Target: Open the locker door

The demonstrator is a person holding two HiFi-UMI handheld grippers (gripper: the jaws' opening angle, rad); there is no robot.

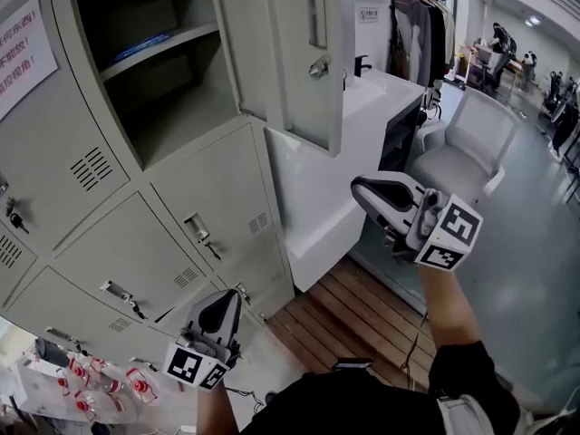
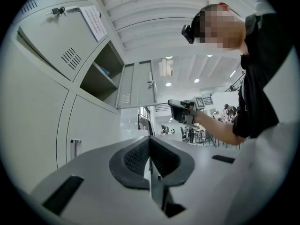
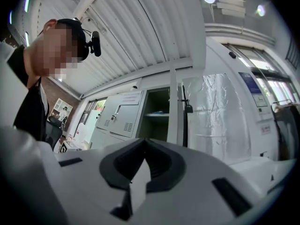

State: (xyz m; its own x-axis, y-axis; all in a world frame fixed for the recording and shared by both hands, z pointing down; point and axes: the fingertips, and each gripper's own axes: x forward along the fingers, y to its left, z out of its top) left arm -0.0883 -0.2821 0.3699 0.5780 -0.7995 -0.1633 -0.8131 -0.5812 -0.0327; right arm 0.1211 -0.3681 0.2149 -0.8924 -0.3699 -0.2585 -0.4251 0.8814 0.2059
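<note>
Showing in head view only, armchair (image 1: 458, 148); left hand-held gripper (image 2: 150, 143), right hand-held gripper (image 3: 144, 148) closed.

A blue item (image 1: 141, 45) lies on the open locker shelf (image 1: 184, 40).

1. The left claw (image 1: 227, 299) and right claw (image 1: 364, 189) have pale grey shells and black ribbed pads.
2. Each bears a white marker cube (image 1: 451, 234) printed with black squares.
3. The person wears a black short-sleeved top (image 1: 362, 397).
4. A small black camera (image 3: 96, 42) is mounted at the head.
</note>
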